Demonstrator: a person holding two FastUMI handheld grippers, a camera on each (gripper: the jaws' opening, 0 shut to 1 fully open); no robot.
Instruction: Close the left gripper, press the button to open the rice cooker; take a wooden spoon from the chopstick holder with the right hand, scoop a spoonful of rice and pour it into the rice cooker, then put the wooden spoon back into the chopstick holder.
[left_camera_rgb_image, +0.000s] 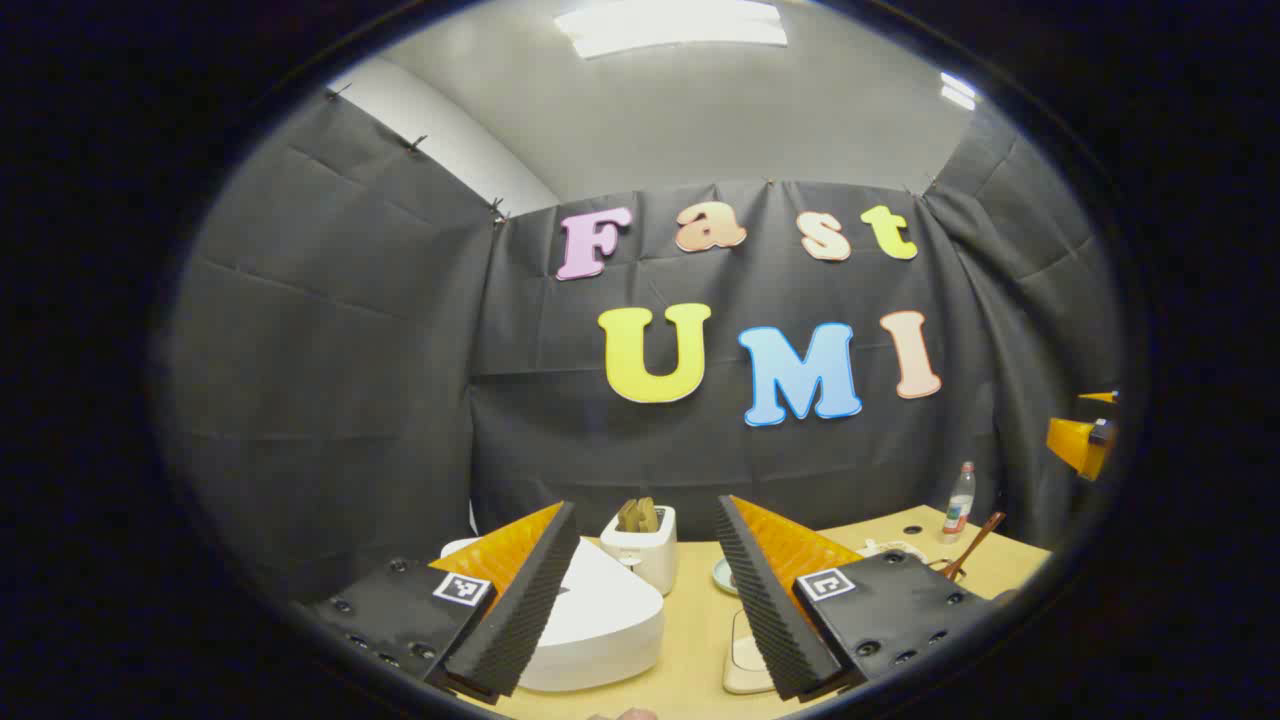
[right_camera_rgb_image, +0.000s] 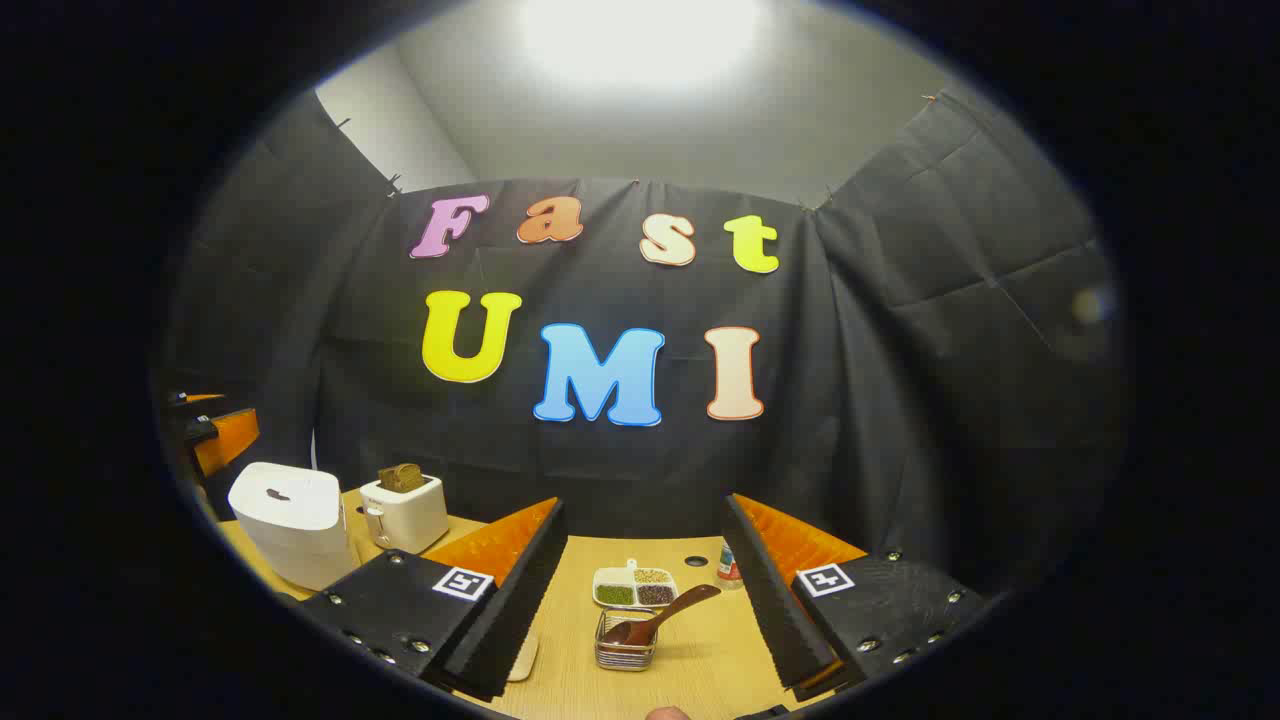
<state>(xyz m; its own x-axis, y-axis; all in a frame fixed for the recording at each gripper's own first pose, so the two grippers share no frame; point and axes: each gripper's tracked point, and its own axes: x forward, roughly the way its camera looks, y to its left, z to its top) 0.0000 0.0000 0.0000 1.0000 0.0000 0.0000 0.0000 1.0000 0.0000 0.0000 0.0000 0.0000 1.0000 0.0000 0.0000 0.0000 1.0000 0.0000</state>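
Observation:
The white rice cooker (left_camera_rgb_image: 600, 625) sits with its lid down, just below and ahead of my left gripper (left_camera_rgb_image: 645, 505), whose jaws stand wide apart with nothing between them. The rice cooker (right_camera_rgb_image: 290, 520) also stands at the left of the right gripper view, with a dark button on top. My right gripper (right_camera_rgb_image: 644, 503) is open and hovers above a wire chopstick holder (right_camera_rgb_image: 627, 645). A wooden spoon (right_camera_rgb_image: 665, 613) leans in that holder. Behind it lies a divided dish of grains (right_camera_rgb_image: 635, 587). The wooden spoon (left_camera_rgb_image: 975, 543) shows at the far right of the left gripper view.
A white toaster (left_camera_rgb_image: 645, 550) with bread stands behind the cooker on the wooden table (left_camera_rgb_image: 700, 620). A small bottle (left_camera_rgb_image: 959, 500) is at the back right, and a small plate (left_camera_rgb_image: 722, 575) and a pale flat pad (left_camera_rgb_image: 745, 660) lie near the middle. Black cloth walls close in the booth.

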